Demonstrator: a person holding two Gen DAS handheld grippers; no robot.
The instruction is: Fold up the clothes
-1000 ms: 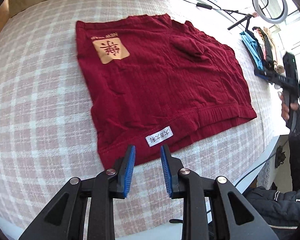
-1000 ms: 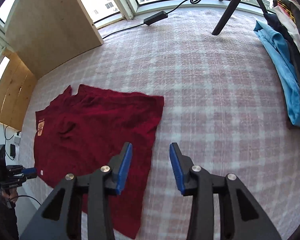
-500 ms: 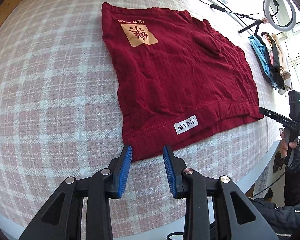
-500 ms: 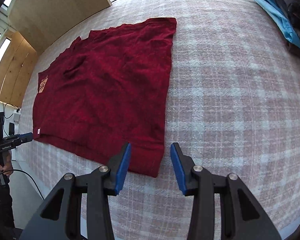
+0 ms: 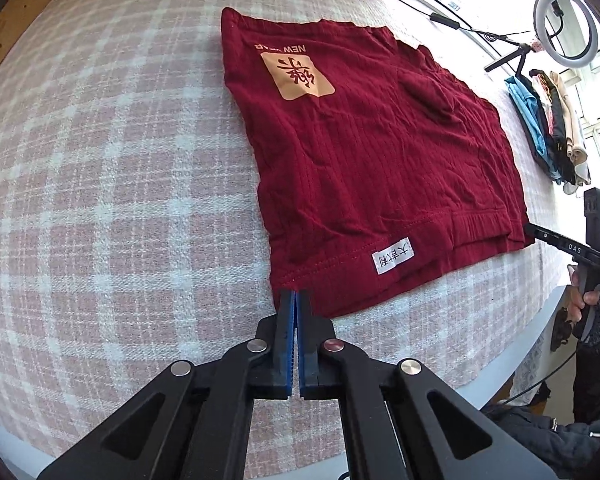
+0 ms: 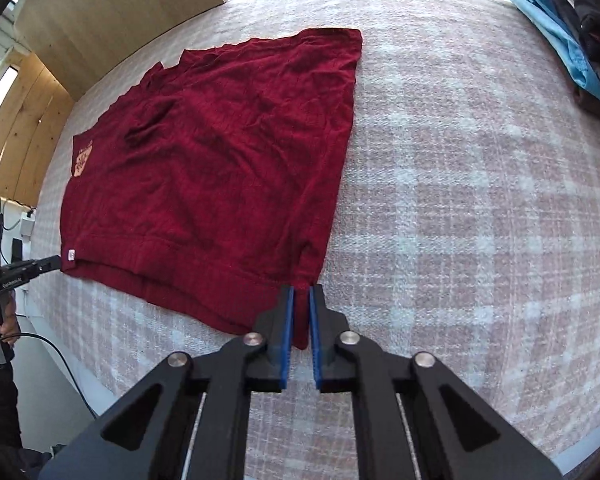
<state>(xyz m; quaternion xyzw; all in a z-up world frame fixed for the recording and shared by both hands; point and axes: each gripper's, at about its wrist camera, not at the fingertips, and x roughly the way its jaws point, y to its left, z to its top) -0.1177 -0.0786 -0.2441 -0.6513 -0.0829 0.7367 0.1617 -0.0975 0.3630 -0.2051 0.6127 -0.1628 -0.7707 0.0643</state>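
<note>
Table (image 5: 100, 200): checked cloth, under both my tongs.
Garment (image 5: 360, 152): red, spread flat ahead of the tongs, one layer showing, no fold visible; folding remains, I judge.
Left tongs (image 5: 297, 300): clenched on its near hem corner.
Right tongs (image 6: 301, 300): gripping the opposite near corner.
Label (image 5: 393, 255): white, just right of left tongs.

Upside down from the left gripper's side, the words "NEW YEAR" run across the red garment (image 5: 372, 148), just beyond an orange patch (image 5: 297, 76) bearing one dark red Chinese character. Near the hem, a small white label (image 5: 393, 255) carries three black Chinese characters, too small to read with certainty. On the arm of the other handheld gripper (image 5: 568, 245) at the right edge of that view stand the white letters "DAS". From the right wrist, that patch is only an unreadable blur.
</note>
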